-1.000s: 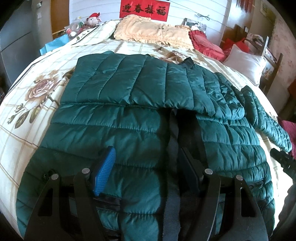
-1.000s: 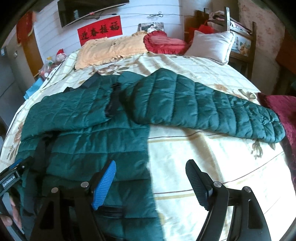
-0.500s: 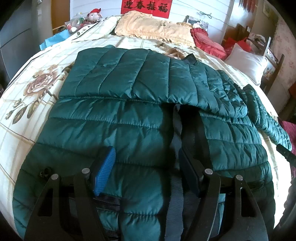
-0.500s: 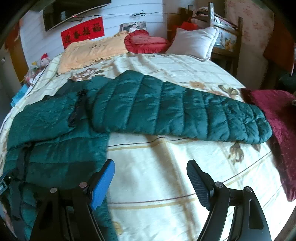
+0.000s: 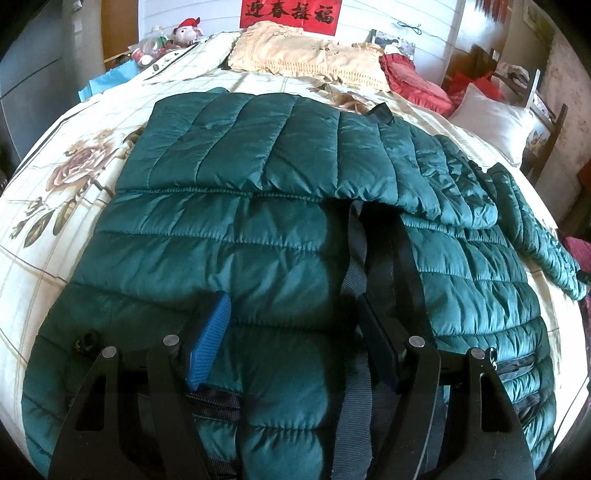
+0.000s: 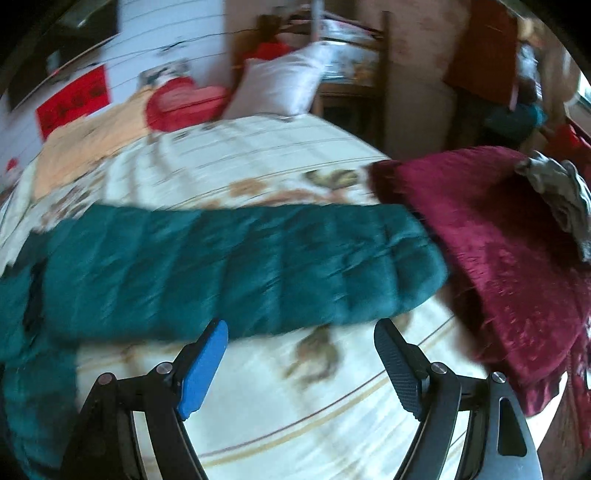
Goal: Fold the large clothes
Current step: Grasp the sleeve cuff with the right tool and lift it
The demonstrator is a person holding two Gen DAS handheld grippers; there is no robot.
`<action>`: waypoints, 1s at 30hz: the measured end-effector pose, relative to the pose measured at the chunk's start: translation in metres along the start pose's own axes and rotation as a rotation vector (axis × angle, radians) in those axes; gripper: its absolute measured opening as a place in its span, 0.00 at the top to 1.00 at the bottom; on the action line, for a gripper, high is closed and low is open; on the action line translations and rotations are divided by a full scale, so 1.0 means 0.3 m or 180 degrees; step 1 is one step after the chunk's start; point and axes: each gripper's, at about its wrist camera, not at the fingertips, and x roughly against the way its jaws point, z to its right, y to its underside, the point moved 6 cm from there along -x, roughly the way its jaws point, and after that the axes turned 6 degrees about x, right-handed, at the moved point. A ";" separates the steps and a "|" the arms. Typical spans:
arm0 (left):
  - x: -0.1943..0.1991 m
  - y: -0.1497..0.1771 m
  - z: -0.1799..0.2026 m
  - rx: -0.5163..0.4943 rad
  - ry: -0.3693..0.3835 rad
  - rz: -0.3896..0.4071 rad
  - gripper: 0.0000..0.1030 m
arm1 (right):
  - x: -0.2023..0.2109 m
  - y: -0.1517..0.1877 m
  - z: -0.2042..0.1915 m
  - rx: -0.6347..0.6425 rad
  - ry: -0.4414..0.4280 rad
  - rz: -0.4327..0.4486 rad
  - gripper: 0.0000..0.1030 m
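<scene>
A dark green quilted jacket (image 5: pixel 229 251) lies front-up on the flowered bedsheet (image 5: pixel 55 184). One sleeve (image 5: pixel 258 147) is folded across its chest. The other sleeve (image 6: pixel 221 269) stretches sideways over the sheet, its cuff (image 6: pixel 417 280) against a maroon blanket (image 6: pixel 498 240). My left gripper (image 5: pixel 291 317) is low over the jacket's lower front beside the dark zip band (image 5: pixel 354 280), jaws apart, with fabric under them but no visible pinch. My right gripper (image 6: pixel 301 332) is open over bare sheet just short of the stretched sleeve, nothing between its fingers. The right wrist view is motion-blurred.
At the head of the bed lie a beige pillow (image 5: pixel 306 55), a red cushion (image 5: pixel 413 81) and a white pillow (image 6: pixel 284 85). A wooden chair or stand (image 6: pixel 351 92) is beyond the bed's right side. Grey cloth (image 6: pixel 557 195) lies on the maroon blanket. Toys (image 5: pixel 184 31) sit far left.
The right gripper has swept sideways along the outstretched sleeve, from the jacket's body toward the cuff and maroon blanket, rolling a little. The left gripper and jacket stay as they were.
</scene>
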 end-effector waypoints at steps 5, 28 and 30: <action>-0.003 0.004 0.001 -0.0005 0.0010 -0.0012 0.31 | -0.062 -0.066 0.184 -0.0418 0.0240 -0.0015 0.18; -0.028 0.010 0.006 -0.0086 -0.0059 -0.0006 0.31 | -0.031 -0.199 0.218 -0.0564 -0.0215 0.0350 0.88; -0.023 0.007 0.006 -0.0099 -0.0059 -0.0008 0.31 | 0.064 -0.234 0.158 -0.0423 -0.0368 0.0505 0.88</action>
